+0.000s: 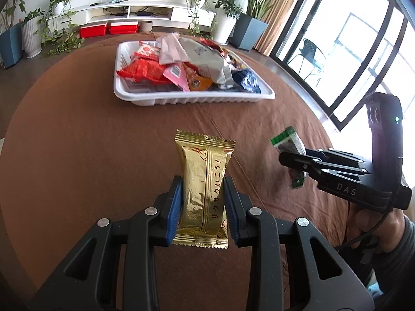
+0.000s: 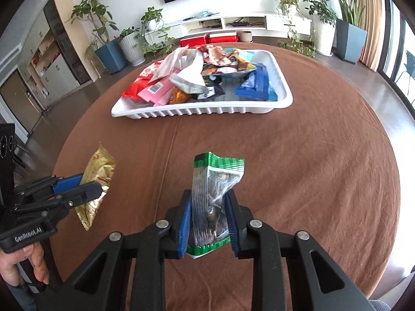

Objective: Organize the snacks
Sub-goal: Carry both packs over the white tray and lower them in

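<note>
**Two packets clamped above the worktop, tray well ahead**

Blue pads of the left hand-held gripper (image 1: pixel 202 207) press on both long sides of a gold packet (image 1: pixel 205 189), which stands upright between them with its crimped top edge pointing away from the camera and red script running along its length. Its lower seam hangs just below the pads, clear of the brown cloth on the worktop (image 1: pixel 77 142).

In the right wrist view, the right hand-held gripper (image 2: pixel 208 223) is clamped on a green packet (image 2: pixel 215 197), a clear pouch with a green band at top and bottom and dark contents inside. It too stands upright between the pads, slightly crumpled where they squeeze it.

Each tool shows in the other's view: the right one comes in from the right edge of the left view, with the green packet sticking out above and below its black fingers, and a hand (image 1: pixel 373 223) in a grey sleeve on its grip. The left one enters from the left of the right view, holding the gold packet tilted, a hand (image 2: pixel 23 267) below it.

Well ahead of both sits a white ribbed tray (image 1: pixel 197 99), heaped with snacks (image 1: pixel 181 64) in red, pink, orange, silver and blue wrappers. Between tray and tools the cloth is bare.
</note>
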